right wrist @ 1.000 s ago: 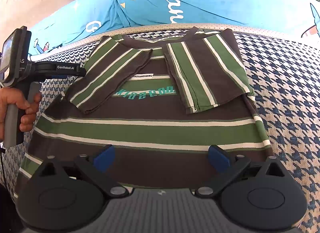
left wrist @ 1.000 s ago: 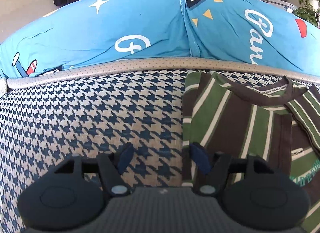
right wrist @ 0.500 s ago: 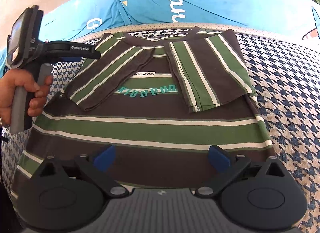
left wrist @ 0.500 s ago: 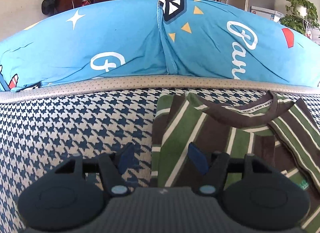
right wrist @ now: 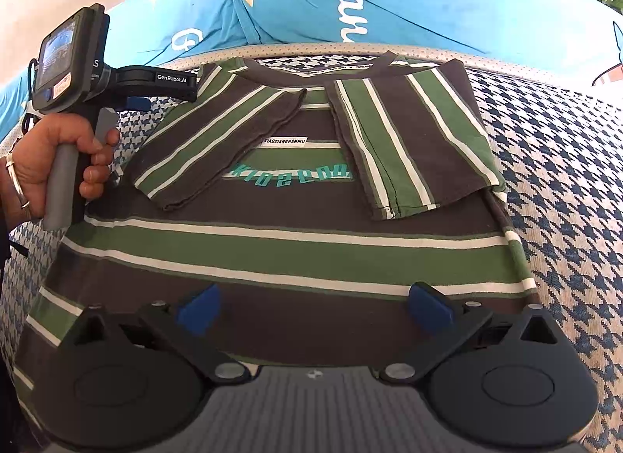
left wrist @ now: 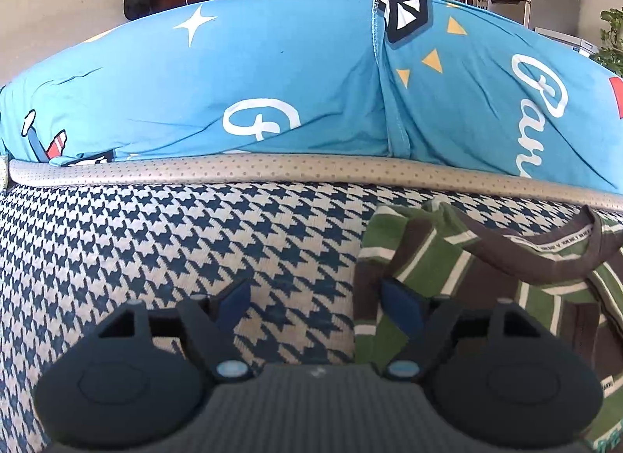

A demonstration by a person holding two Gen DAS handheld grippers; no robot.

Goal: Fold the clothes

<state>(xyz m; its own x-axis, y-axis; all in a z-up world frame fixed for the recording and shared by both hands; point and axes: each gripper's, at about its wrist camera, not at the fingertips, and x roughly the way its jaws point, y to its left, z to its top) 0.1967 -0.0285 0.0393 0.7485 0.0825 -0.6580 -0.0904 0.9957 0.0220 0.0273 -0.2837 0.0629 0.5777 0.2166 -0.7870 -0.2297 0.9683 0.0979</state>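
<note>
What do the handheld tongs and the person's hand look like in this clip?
Both tongs, left and right, have black linkages, round black housings, a grey ribbed base and blue pads. The left unit carries a small screen, white GenRobot.AI lettering, a grey handle and a cable. The hand wears a silver ring.

The T-shirt [right wrist: 296, 250] is dark brown with green bands edged in cream, and teal lettering across its chest. Under the T-shirt, the cushion [left wrist: 155, 258] carries a navy-and-beige houndstooth weave. Behind the T-shirt, a bright blue cover [left wrist: 272, 94] shows white script, yellow triangles and a red patch. Both grippers have blue pads [right wrist: 198, 307] on black frames.
</note>
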